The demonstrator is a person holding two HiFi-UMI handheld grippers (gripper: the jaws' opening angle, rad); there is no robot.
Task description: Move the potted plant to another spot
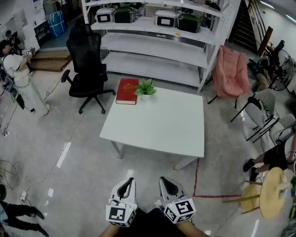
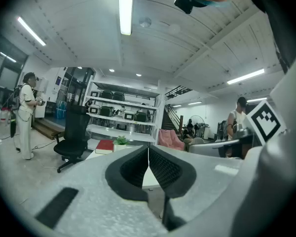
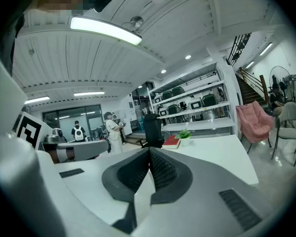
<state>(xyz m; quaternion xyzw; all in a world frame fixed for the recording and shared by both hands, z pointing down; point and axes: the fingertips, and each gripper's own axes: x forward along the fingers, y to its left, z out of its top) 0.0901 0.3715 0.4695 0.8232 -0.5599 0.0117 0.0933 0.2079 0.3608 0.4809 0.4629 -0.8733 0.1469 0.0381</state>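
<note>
potted plant (image 1: 145, 88) stands upright at the far edge of the table (image 1: 153, 132), just beside a red book (image 1: 127, 91). it lies well ahead of my jaws, roughly centred between them; neither hand is clearly nearer. left gripper (image 1: 129, 182) and right gripper (image 1: 166, 182): both 2 jaw pairs pressed together, empty.

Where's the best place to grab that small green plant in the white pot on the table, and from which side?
Probably the round white pot itself, below the spreading green leaves, which would likely crush or slip. Come in level from the bare side of the white table, on the person's right: the red hardcover book lies close on the pot's other side.
</note>
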